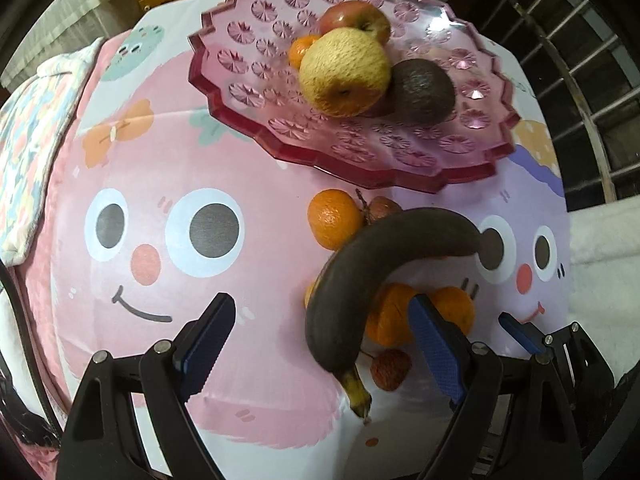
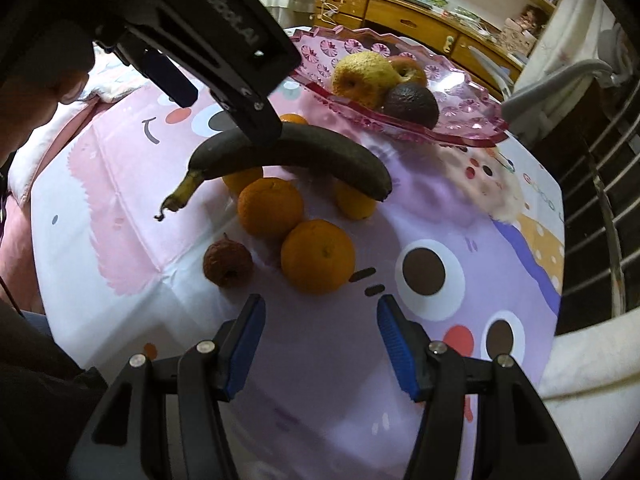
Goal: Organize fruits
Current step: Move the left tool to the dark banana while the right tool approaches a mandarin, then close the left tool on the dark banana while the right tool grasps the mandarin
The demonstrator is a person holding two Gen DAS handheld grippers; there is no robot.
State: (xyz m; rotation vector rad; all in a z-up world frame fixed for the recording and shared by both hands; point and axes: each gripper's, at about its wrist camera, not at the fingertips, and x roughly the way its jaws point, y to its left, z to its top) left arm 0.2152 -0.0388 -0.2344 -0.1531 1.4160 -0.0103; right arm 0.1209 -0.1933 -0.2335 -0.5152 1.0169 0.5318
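Observation:
A blackened banana (image 1: 360, 276) lies across several oranges (image 1: 334, 218) on the cartoon tablecloth. My left gripper (image 1: 320, 344) hangs over it, jaws wide. The banana's stem end sits between the fingers, and neither pad presses on it. In the right wrist view the left gripper (image 2: 226, 116) hovers above the banana (image 2: 300, 152). My right gripper (image 2: 322, 340) stands open above the cloth, just short of an orange (image 2: 318, 256), with nothing between its fingers. The pink glass plate (image 1: 360, 168) holds a yellow fruit (image 1: 344, 72), a red apple (image 1: 356, 16), an avocado (image 1: 420, 92) and a small orange (image 1: 300, 50).
Two shrivelled red fruits (image 1: 390, 368) (image 1: 382, 206) lie among the oranges. The pink plate (image 2: 460, 120) sits at the far side of the round table. A metal railing (image 2: 600, 220) runs along the right. A folded cloth (image 1: 28, 140) lies at the left edge. A person's hand (image 2: 68, 88) holds the left gripper.

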